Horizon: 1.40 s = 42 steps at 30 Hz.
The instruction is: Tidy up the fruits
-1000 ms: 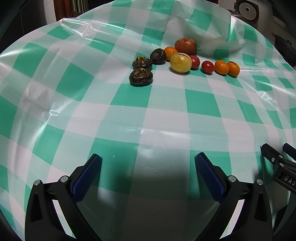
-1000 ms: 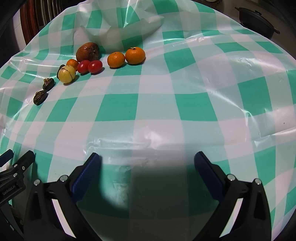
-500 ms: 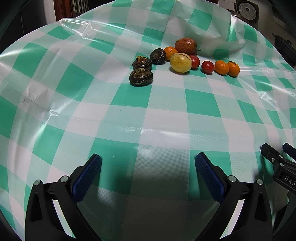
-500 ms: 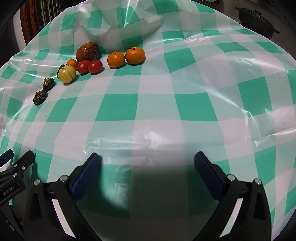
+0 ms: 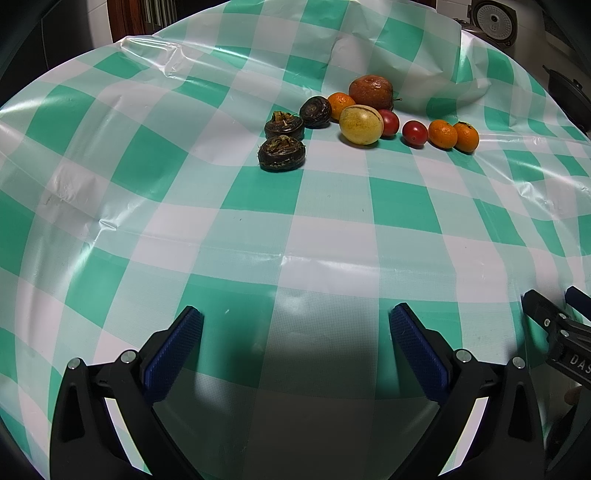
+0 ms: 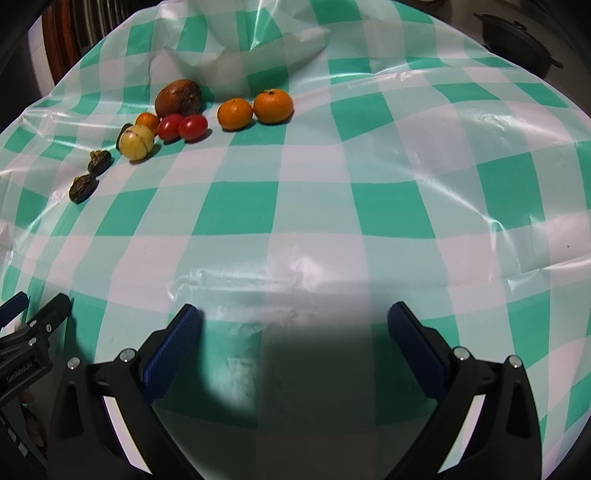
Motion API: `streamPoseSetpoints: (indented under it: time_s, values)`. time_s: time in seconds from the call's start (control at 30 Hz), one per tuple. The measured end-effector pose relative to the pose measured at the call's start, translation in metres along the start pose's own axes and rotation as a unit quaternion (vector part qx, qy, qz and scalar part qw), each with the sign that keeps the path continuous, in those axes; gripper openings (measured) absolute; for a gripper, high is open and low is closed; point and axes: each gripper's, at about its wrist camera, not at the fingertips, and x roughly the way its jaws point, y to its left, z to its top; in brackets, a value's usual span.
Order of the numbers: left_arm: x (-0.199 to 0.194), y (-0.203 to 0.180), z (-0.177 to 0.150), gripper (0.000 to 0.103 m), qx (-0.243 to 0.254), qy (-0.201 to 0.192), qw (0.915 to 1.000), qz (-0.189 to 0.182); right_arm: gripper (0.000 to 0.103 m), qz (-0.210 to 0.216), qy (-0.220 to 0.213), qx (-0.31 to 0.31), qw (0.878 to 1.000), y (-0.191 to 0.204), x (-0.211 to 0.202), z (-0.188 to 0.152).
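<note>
A cluster of fruit lies at the far side of the checked cloth: a yellow round fruit (image 5: 360, 124), a brown-red fruit (image 5: 370, 91), two red cherry tomatoes (image 5: 414, 133), three small oranges (image 5: 442, 133) and three dark water chestnuts (image 5: 282, 153). The same cluster shows in the right wrist view, with two oranges (image 6: 272, 106) at its right end and the yellow fruit (image 6: 136, 141) to the left. My left gripper (image 5: 295, 345) is open and empty, low near the front edge. My right gripper (image 6: 293, 341) is open and empty beside it.
A green and white checked plastic tablecloth (image 5: 332, 221) covers the table, wrinkled in places. A black pot (image 6: 517, 37) stands off the far right edge. A white appliance (image 5: 493, 18) stands behind the table. The right gripper's tip (image 5: 554, 325) shows at the left view's right edge.
</note>
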Motion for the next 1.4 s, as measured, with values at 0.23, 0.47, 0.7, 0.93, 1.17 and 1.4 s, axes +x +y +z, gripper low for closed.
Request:
streamPoseSetpoints:
  time_s: [0.23,0.47,0.7,0.93,1.17,1.4]
  values:
    - [0.0,0.002,0.0,0.099,0.024,0.02,0.9993,-0.018,0.102,0.022,0.023,-0.035,0.999,-0.001,0.0,0.005]
    - [0.011,0.004,0.021,0.099,0.055,0.015,0.9968,-0.056,0.102,0.046,-0.011,-0.067,0.997,-0.002,0.03,0.063]
    - [0.032,0.02,0.066,0.091,0.013,-0.027,0.997,-0.071,0.073,0.017,-0.069,-0.121,0.99,0.008,0.06,0.135]
    - [0.05,0.032,0.088,0.078,0.006,-0.023,0.9965,-0.081,0.058,0.039,-0.042,-0.168,0.984,0.009,0.093,0.171]
    - [0.065,0.031,0.102,0.065,0.026,-0.015,0.9968,-0.074,0.053,0.044,-0.041,-0.188,0.98,0.013,0.112,0.195]
    - [0.073,0.029,0.112,0.057,0.032,-0.017,0.9973,-0.064,0.047,0.079,-0.046,-0.173,0.981,0.0,0.115,0.203]
